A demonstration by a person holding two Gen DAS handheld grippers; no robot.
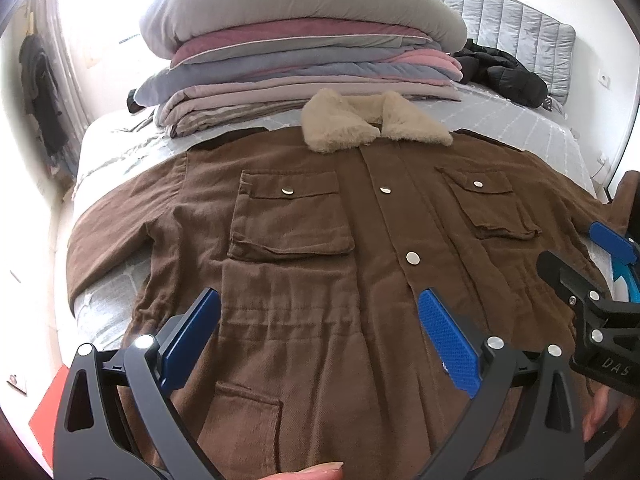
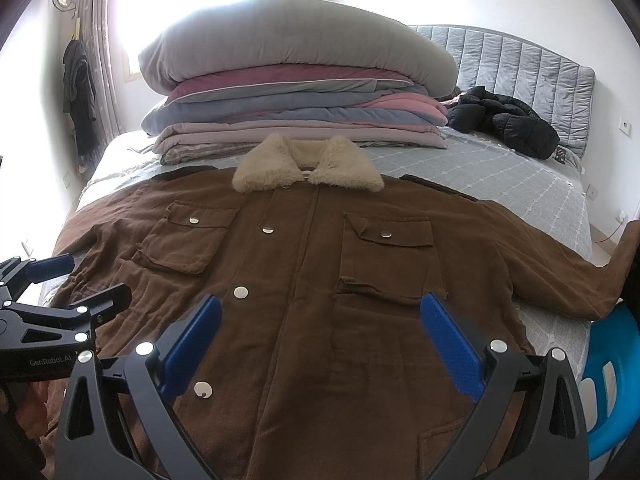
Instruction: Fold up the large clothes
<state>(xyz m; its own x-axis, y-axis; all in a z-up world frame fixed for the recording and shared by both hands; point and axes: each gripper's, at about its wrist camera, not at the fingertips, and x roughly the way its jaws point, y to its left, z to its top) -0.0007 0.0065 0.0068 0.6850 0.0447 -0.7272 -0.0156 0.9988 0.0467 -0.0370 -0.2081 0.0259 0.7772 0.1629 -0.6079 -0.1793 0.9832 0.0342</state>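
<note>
In the left wrist view, a brown jacket [image 1: 320,248] lies front-up and spread flat across the bed [image 1: 520,120], its cream fur collar [image 1: 372,122] at the far end and its hem toward the camera. Metal snaps run down the placket, and a flap pocket sits on each side of the chest. The left tool [image 1: 320,340] hangs over the lower body of the jacket with its blue pads wide apart and nothing between them, so it is released. At the right edge the right tool [image 1: 588,264] shows from the side, over the jacket's edge, also spread and gripping nothing. Beyond the collar stands a stack of folded bedding [image 1: 304,56], and a black puffer coat [image 1: 504,72] lies near the grey headboard [image 1: 520,28].

In the right wrist view, the same jacket [image 2: 320,280] fills the bed [image 2: 500,172], one sleeve stretched out to the right edge of the mattress. The right tool [image 2: 320,344] hovers above the jacket's middle, blue pads parted, released. The left tool [image 2: 60,280] appears at the left edge near the other sleeve, its jaws apart. The fur collar [image 2: 308,164] lies just before the bedding stack [image 2: 296,80]. A blue plastic basket [image 2: 612,380] sits beside the bed at lower right.
</note>
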